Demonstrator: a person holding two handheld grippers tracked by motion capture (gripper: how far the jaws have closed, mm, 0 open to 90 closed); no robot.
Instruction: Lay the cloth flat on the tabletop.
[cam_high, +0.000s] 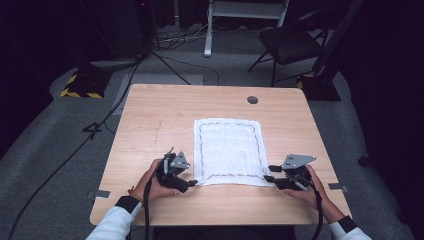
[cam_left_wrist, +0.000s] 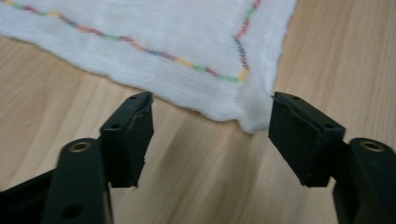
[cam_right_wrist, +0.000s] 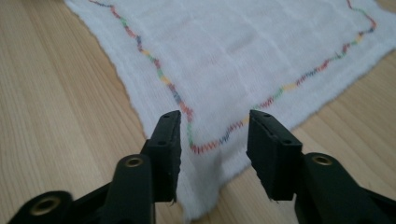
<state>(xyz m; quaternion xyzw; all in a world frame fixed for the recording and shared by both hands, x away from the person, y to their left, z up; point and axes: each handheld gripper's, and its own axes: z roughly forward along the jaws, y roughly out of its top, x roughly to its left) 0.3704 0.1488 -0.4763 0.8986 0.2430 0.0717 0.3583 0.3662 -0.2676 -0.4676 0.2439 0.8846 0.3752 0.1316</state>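
Left gripper (cam_high: 189, 183): jaws apart, cloth (cam_high: 229, 150) corner just ahead, unpinched.
Right gripper (cam_high: 270, 173): jaws spread, straddling its corner, ready to pinch.

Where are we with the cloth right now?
Done, by the look of it: the white cloth lies spread flat on the table. In hand: nothing; the left tongs and right tongs stand open at its two near corners, gripping nothing. Left: any fold; none shows.

High view dim, floor and room black beyond table (cam_high: 150, 115) edges, tabletop evenly lit from above, soft shadows, gripper views bright, slight blur close up
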